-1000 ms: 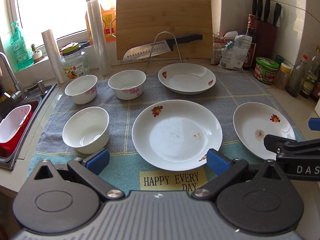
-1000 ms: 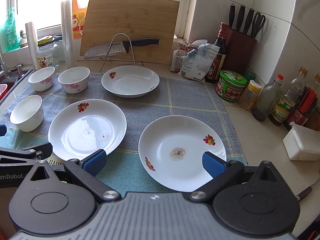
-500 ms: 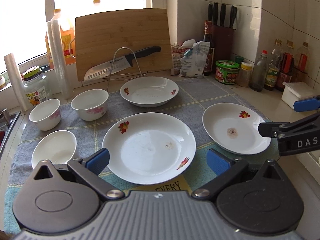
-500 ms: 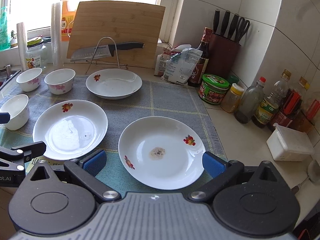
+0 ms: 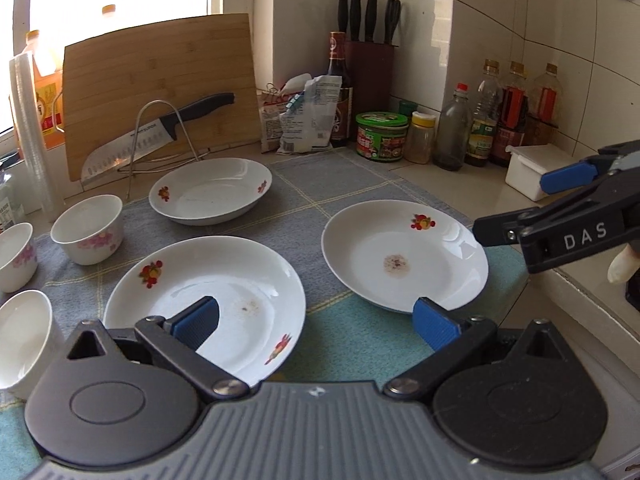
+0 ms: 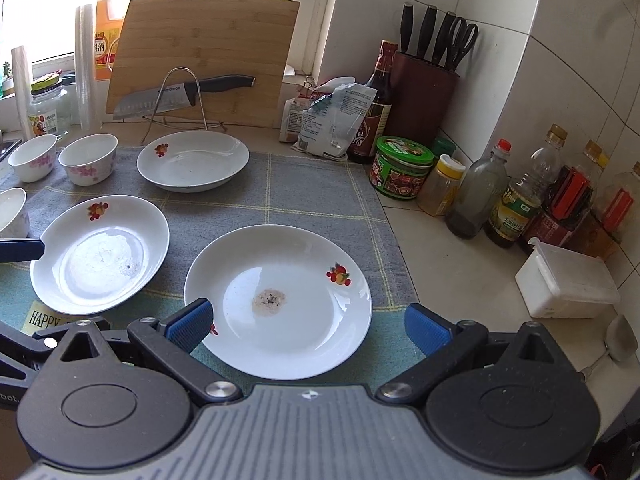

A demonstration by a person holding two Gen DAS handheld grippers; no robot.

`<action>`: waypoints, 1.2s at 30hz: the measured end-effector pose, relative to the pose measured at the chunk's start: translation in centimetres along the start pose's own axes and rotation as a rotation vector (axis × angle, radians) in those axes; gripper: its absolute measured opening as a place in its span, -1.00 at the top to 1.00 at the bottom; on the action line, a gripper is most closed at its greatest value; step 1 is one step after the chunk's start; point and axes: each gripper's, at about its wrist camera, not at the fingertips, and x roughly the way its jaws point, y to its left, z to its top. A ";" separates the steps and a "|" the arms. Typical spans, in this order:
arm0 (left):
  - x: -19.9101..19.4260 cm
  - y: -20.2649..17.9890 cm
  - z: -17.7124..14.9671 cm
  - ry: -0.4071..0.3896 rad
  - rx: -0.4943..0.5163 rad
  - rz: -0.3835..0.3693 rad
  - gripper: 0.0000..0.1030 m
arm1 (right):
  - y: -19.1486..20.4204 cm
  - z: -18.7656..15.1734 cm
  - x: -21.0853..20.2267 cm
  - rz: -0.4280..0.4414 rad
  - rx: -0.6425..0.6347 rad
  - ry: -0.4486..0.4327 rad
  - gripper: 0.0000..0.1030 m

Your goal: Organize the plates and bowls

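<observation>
Three white flowered plates lie on a grey-green mat [image 5: 360, 184]: a near-left plate [image 5: 224, 296], a right plate [image 5: 404, 252] with a brown stain, and a far plate [image 5: 212, 190]. Three white bowls stand at the left, the farthest one [image 5: 90, 228] beside two more [image 5: 16, 256] [image 5: 20, 336]. My left gripper [image 5: 316, 320] is open above the near edges of the left and right plates. My right gripper [image 6: 308, 324] is open over the stained plate [image 6: 280, 296]. The left plate [image 6: 100, 252] and far plate [image 6: 192, 164] also show there.
A bamboo cutting board [image 5: 160, 88] and a knife on a wire rack [image 5: 160, 132] stand behind the mat. A knife block [image 6: 424, 92], bottles [image 6: 516, 208], a green jar [image 6: 402, 166] and a white box [image 6: 564, 284] line the right counter.
Both grippers have swung to the right and come closer to the plates. The sink has left the left wrist view and the right counter's bottles now show. Both stay open.
</observation>
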 end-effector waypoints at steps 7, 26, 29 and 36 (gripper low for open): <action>4.5 -3.1 0.0 0.050 0.014 -0.037 -0.99 | -3.5 0.1 4.1 0.092 -0.007 0.012 -1.00; 10.7 -7.3 -2.0 0.133 -0.005 -0.009 -0.99 | -8.2 0.5 14.5 0.406 0.048 0.068 -1.00; 10.9 -7.6 -2.1 0.128 0.034 0.002 -1.00 | -7.8 1.0 15.8 0.420 0.000 0.072 -1.00; 11.3 -7.5 -1.9 0.106 0.046 -0.009 -1.00 | -8.1 1.6 18.0 0.534 -0.059 0.125 -1.00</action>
